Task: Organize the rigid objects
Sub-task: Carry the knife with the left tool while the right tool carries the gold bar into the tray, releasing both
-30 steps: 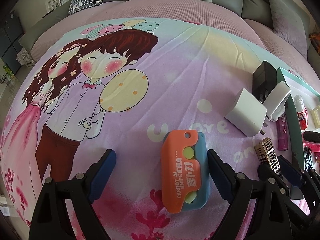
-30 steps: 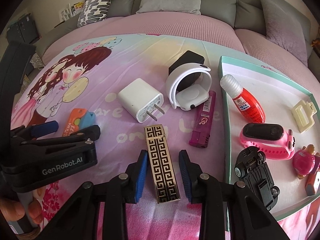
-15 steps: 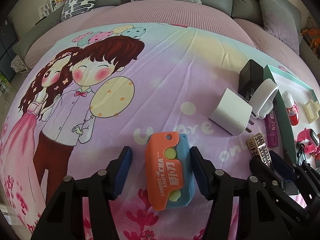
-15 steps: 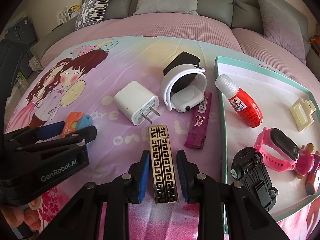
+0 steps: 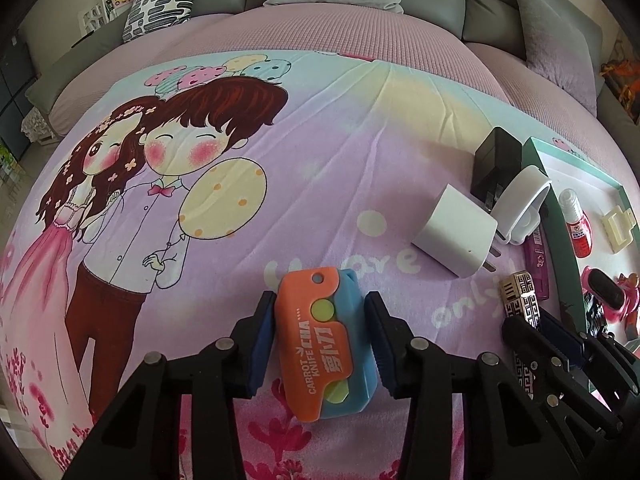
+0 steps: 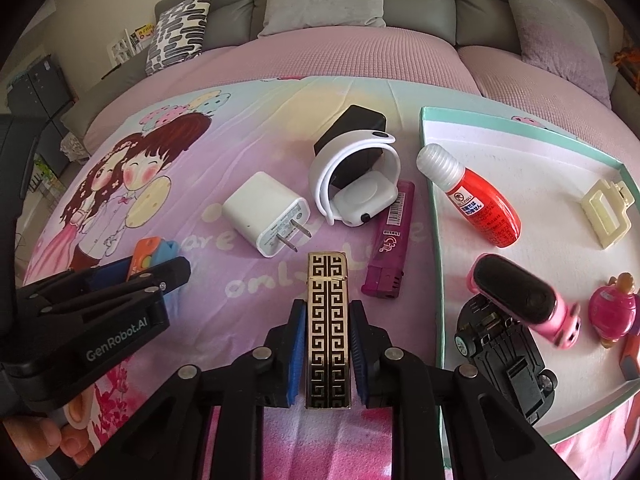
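Observation:
An orange and blue toy carrot knife [image 5: 326, 338] lies on the cartoon bedspread between the fingers of my left gripper [image 5: 320, 316]; both pads touch its sides. My right gripper [image 6: 328, 320] is shut on a black and gold patterned lighter [image 6: 329, 328], which also shows in the left wrist view [image 5: 520, 300]. A white charger [image 6: 266, 212], a white smartwatch [image 6: 356, 184] on a black block [image 6: 352, 124] and a purple lighter [image 6: 390, 236] lie further back. The left gripper [image 6: 120, 280] shows at the left of the right wrist view.
A white tray with a teal rim [image 6: 438, 240] on the right holds a red bottle [image 6: 476, 196], a cream hair clip [image 6: 606, 212], a pink watch [image 6: 524, 296], a black toy car [image 6: 504, 352] and a pink figurine [image 6: 614, 308]. Grey cushions line the back.
Both grippers have closed. The left fingers came in from wide open onto the carrot knife's sides. The right fingers narrowed onto the gold lighter.

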A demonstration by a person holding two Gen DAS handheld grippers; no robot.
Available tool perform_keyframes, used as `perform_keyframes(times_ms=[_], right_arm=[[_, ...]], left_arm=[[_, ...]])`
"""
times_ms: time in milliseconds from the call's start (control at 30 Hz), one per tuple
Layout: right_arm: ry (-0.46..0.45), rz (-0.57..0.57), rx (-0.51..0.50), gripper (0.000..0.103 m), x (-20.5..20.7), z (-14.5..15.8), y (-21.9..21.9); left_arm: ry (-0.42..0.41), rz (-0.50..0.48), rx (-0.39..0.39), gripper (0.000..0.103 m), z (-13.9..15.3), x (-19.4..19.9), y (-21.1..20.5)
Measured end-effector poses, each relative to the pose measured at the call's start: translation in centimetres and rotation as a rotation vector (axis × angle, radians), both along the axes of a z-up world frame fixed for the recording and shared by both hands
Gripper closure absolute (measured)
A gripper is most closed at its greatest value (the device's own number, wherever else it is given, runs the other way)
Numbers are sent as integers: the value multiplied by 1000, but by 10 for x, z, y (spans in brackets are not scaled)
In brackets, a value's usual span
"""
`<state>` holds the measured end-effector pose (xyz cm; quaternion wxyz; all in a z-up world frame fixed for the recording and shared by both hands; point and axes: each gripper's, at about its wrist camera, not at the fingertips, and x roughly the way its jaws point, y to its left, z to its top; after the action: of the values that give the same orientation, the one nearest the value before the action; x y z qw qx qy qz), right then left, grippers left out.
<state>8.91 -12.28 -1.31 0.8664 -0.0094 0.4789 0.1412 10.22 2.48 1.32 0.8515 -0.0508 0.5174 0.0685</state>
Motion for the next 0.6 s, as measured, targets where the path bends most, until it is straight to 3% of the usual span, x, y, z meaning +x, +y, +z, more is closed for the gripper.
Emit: perform_keyframes(times_ms=[167, 600], right_arm=[[-8, 1, 77, 81, -1, 8, -4], [-76, 0, 148, 81, -8, 30, -8]], left_arm=[[-14, 0, -5, 57, 4, 0, 1], [-78, -8, -34, 58, 24, -5, 1]])
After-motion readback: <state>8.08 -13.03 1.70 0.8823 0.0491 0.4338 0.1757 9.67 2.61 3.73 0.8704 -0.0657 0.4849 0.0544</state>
